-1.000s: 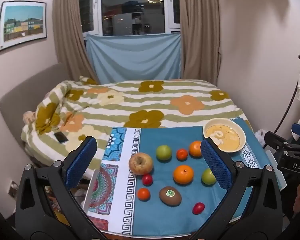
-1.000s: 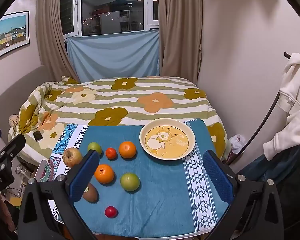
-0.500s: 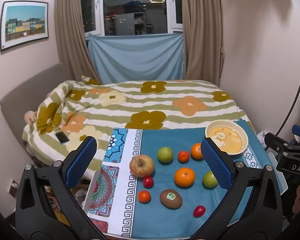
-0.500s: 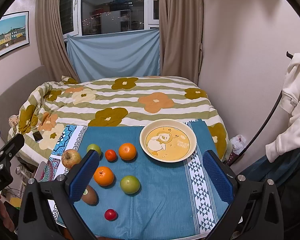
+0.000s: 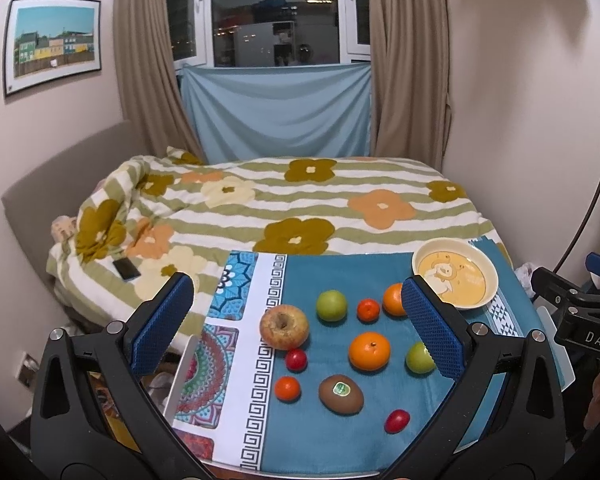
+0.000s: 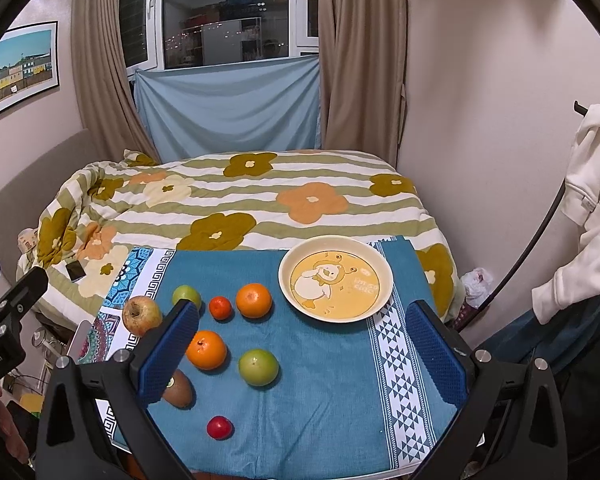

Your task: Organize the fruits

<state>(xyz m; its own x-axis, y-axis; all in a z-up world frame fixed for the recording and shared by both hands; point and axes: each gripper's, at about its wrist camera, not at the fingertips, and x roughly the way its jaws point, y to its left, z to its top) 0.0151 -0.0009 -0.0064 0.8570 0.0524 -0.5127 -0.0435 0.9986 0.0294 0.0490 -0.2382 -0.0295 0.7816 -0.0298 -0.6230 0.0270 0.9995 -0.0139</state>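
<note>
Both grippers are spread wide with nothing in them — left gripper (image 5: pixel 298 322) and right gripper (image 6: pixel 300 348) hang above the blue-cloth tabletop (image 6: pixel 324 392). The fruit is scattered left of the empty cream round bowl with a cartoon duck (image 6: pixel 336 283). The round glossy orange (image 6: pixel 206 350) looks firm but rolly, so I'd pinch it across its widest middle. The brown fuzzy kiwi (image 5: pixel 341 395) wears a green sticker, too small to read.
</note>
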